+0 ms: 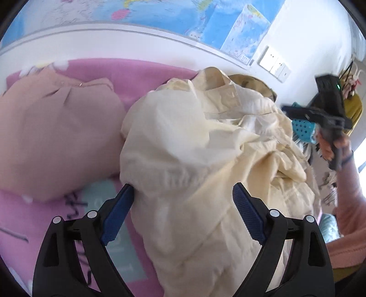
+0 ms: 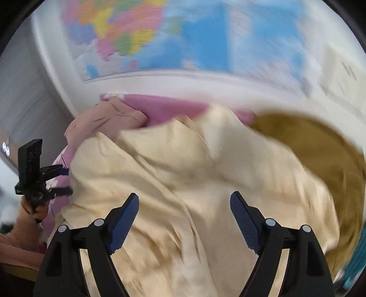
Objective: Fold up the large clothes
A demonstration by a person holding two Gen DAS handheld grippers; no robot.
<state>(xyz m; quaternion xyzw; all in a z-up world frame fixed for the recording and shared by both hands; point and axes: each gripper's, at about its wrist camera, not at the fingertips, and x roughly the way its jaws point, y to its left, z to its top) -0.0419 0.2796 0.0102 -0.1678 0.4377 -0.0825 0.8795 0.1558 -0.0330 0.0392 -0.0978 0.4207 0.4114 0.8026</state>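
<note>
Fingers (image 1: 248, 214) of both grippers spread wide over a cream garment (image 1: 194, 148) on pink bedding (image 1: 141, 70), wall map (image 1: 160, 11) behind.

A crumpled garment (image 1: 205, 160) lies heaped on a blanket (image 1: 141, 70), with a second folded garment (image 1: 52, 137) touching it on its left. Behind both, a wall map (image 1: 160, 16) hangs on the wall, with a smaller map (image 1: 247, 34) and wall switches (image 1: 274, 62) to its right. The left gripper (image 1: 183, 198) hangs over the near edge of the heap; the right gripper (image 2: 184, 209) hangs over its right part, with a cushion (image 2: 320, 155) further right
</note>
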